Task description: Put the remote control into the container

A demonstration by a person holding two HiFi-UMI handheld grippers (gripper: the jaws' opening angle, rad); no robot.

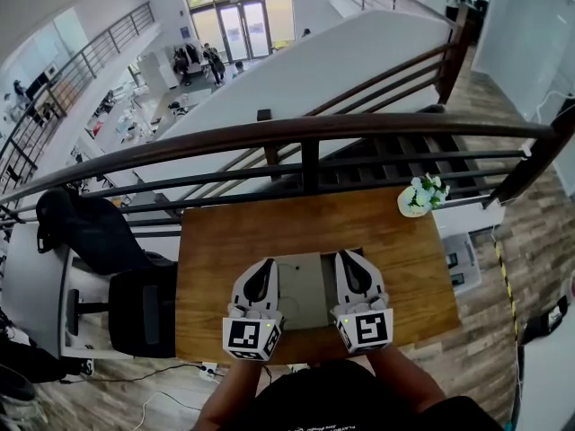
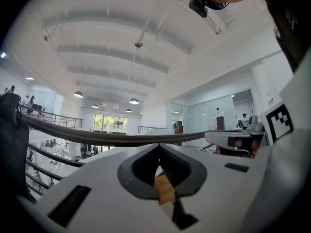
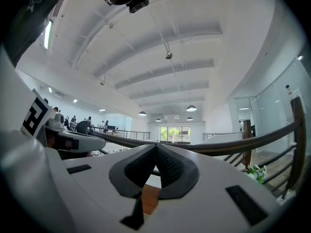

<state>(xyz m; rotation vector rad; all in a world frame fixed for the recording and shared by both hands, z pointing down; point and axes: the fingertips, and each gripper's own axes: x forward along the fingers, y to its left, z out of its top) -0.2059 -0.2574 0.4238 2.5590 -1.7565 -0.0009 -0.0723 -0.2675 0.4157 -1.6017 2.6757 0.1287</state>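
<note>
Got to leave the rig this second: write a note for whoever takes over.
Left hand-held gripper: shut, empty, at the table's near edge.
Right hand-held gripper: shut, empty, beside it.
Between them: a flat grey tray, probably the container.
Remote control: in no view.
Done: nothing visible. Left: find the remote, place it in the container.

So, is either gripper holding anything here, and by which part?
Nothing is held: the left gripper and the right gripper both have their jaws together, empty.
</note>
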